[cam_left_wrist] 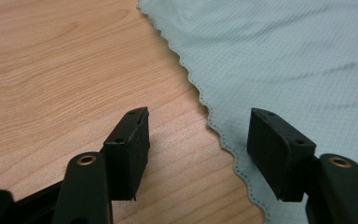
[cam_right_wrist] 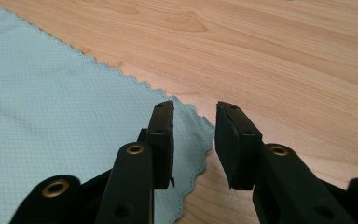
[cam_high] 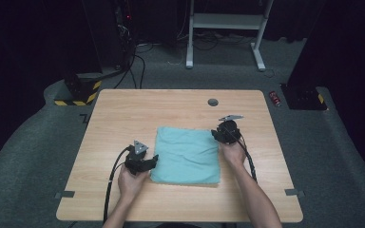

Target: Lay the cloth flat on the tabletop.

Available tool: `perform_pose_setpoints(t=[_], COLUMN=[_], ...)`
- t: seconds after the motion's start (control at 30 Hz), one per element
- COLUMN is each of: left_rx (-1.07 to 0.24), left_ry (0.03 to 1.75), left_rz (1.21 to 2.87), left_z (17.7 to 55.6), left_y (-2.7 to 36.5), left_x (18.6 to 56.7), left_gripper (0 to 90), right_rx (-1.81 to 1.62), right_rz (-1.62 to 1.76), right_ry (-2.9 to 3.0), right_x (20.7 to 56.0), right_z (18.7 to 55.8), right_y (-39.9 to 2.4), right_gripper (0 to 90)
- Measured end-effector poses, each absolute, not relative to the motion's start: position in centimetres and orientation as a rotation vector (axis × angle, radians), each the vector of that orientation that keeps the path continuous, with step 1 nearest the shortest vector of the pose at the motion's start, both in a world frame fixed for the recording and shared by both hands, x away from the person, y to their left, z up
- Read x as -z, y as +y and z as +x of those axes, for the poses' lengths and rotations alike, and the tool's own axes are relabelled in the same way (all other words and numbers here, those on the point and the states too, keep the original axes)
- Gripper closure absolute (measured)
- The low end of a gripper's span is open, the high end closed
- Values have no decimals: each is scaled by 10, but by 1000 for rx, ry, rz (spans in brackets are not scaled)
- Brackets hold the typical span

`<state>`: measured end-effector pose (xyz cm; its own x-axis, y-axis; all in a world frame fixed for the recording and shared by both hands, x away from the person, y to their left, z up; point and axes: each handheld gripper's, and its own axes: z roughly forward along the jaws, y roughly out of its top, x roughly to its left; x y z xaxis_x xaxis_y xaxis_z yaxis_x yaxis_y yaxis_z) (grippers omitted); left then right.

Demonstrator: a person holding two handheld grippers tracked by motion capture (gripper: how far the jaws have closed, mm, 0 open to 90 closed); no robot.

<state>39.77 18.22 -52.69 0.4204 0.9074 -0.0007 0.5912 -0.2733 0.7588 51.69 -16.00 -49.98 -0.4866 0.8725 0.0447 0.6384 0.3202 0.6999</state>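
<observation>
Teal cloth lies flat mid-surface, looks folded into a square, though layers are hard to count from the high view. Left gripper is wide open, holding nothing, jaws straddling the cloth's scalloped left edge near the front. Right gripper is partly open, empty, at the far right corner. Go low, slide one jaw under the edge, catch all layers, pinch well inside the scallops. Close both together, lift evenly.
</observation>
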Motion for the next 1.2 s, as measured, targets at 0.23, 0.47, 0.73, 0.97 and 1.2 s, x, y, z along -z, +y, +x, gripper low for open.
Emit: perform_pose_setpoints(t=[0.23, 0.47, 0.73, 0.97, 1.2], left_rx=[-581, -582, -583, -581, -578], left_ry=[1267, 1266, 1266, 1266, 1267], left_rz=[1980, 1982, 1983, 1984, 1985], left_z=[398, 398, 398, 397, 398], left_y=[182, 182, 182, 182, 180], left_x=[527, 527, 527, 527, 527], left_gripper=[391, 392, 391, 384, 379], right_rx=[-890, -891, -854, -866, -800], right_rz=[1375, 1376, 1295, 1289, 1323], right_ry=[2255, 2251, 2256, 2214, 2225], right_x=[508, 513, 514, 505, 509], right_z=[525, 529, 529, 538, 551], right_y=[-159, -160, -153, -147, -143], right_gripper=[700, 775, 900, 900, 900])
